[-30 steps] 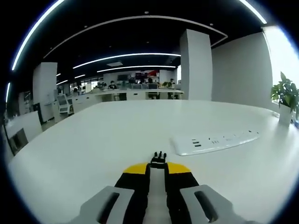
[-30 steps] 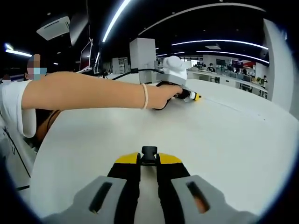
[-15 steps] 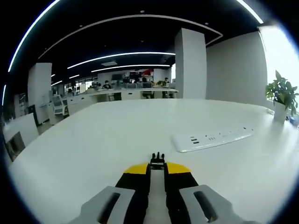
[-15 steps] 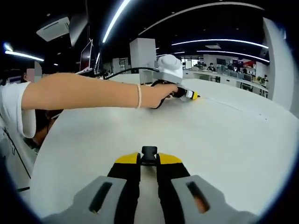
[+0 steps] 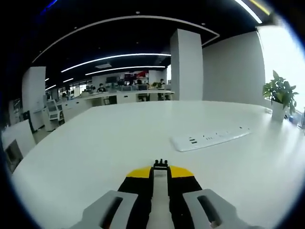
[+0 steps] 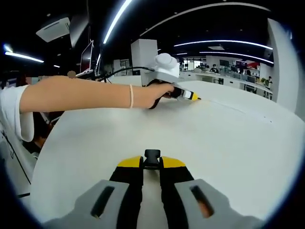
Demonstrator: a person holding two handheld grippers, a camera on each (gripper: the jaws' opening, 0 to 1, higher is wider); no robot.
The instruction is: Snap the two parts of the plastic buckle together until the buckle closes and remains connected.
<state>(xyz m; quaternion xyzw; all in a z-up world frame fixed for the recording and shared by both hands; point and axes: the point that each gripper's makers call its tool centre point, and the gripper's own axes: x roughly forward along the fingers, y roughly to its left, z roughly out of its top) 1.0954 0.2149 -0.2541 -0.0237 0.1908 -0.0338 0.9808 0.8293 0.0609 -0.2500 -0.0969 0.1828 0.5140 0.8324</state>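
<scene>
Black plastic, stiff and light: your left gripper [image 5: 160, 172] had its fingers clamped on the pronged buckle half [image 5: 160, 164] above the tabletop [image 5: 95, 148]; your right gripper [image 6: 152, 168] pinched the socket half [image 6: 152, 158]. I'd judge both slippery, so grip each near its base.

Table: my work surface, a white table [image 5: 95, 152], broad and bare.
Power strip: white power strip [image 5: 209, 139] lying flat on it.
Plant: potted plant [image 5: 278, 95] at far edge.
</scene>
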